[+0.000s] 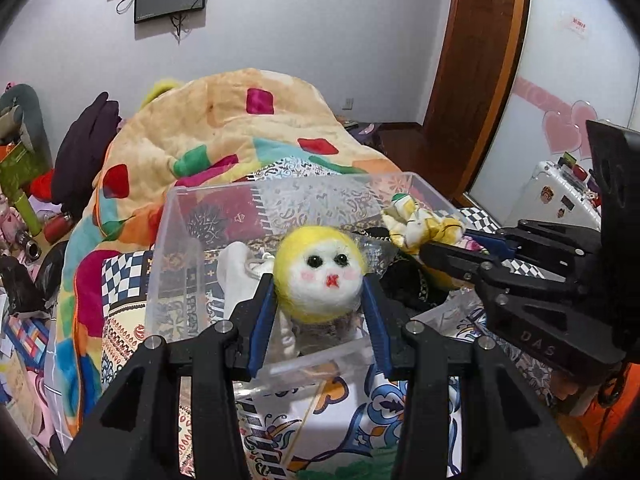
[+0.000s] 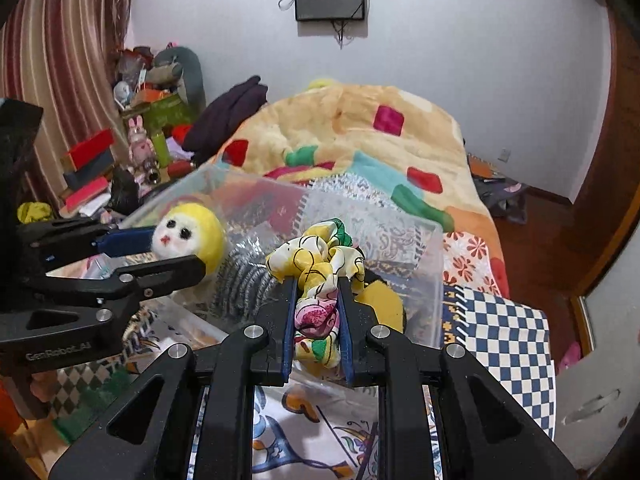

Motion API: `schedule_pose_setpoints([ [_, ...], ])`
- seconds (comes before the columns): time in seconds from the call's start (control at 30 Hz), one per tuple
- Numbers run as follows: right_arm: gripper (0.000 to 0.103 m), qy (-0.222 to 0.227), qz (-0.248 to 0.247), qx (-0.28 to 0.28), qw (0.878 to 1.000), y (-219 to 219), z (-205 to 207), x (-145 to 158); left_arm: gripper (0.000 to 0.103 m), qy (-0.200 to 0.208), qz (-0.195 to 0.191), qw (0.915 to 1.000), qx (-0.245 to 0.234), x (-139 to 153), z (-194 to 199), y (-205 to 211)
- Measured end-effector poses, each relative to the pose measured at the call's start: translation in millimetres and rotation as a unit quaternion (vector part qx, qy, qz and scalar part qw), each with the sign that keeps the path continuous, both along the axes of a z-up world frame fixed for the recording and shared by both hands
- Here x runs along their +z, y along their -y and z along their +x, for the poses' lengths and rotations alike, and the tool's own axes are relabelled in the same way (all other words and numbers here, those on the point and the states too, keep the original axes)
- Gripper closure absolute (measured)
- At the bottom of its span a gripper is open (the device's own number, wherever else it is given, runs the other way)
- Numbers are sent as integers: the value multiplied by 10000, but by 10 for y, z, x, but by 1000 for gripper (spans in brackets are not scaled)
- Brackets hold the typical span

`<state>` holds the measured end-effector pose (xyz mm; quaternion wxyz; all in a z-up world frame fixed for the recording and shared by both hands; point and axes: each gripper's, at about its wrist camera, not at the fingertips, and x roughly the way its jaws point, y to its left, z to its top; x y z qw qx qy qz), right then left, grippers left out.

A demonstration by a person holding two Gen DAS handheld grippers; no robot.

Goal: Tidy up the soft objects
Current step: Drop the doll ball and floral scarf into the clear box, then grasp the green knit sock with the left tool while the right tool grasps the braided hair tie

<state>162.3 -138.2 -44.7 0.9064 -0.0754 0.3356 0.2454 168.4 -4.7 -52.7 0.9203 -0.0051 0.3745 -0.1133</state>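
Both tongs grip over the clear bin (image 1: 256, 216): left tongs (image 1: 318, 276) hold felt doll (image 1: 320, 276), right tongs (image 2: 317, 300) scrunchie (image 2: 316, 264).

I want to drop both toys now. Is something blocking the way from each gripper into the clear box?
Nothing visible blocks it. The felt head in the left gripper and the scrunchie in the right gripper already hang over the clear box, whose top is open.

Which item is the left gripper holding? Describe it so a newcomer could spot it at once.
Find the clear plastic box on the patterned bedspread, in front of the heaped orange blanket. Over its open top, the left gripper clamps a round felt ball. Unlike the floral fabric scrunchie held by the right gripper, it has a yellow hood and white face.
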Motion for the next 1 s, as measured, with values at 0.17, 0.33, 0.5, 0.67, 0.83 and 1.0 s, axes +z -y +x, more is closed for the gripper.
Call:
schedule_pose_setpoints([
  [0.17, 86, -127, -84, 60, 9999, -30, 22, -61, 59, -16, 89, 10000, -33, -21, -2, 45],
  [0.33, 69, -168, -144, 54, 9997, -35, -5, -55, 50, 29, 100, 9999, -57, -3, -58, 50],
  [0.5, 58, -95, -106, 1, 9999, 0, -39, -12, 50, 81, 54, 9999, -74, 56, -154, 37],
  [0.67, 58, 36, -62, -14, 10000, 75, -118, 78, 34, 275, 54, 9996, -32, 170, -327, 15],
  [0.83, 44, 222, 13, -81, 9997, 163, -278, 195, 24, 493, 131, 9987, -5, 293, -549, -1],
  [1.0, 27, 428, 39, -125, 9990, 248, -518, 258, 7, 581, 118, 9982, 85, 334, -788, -28],
])
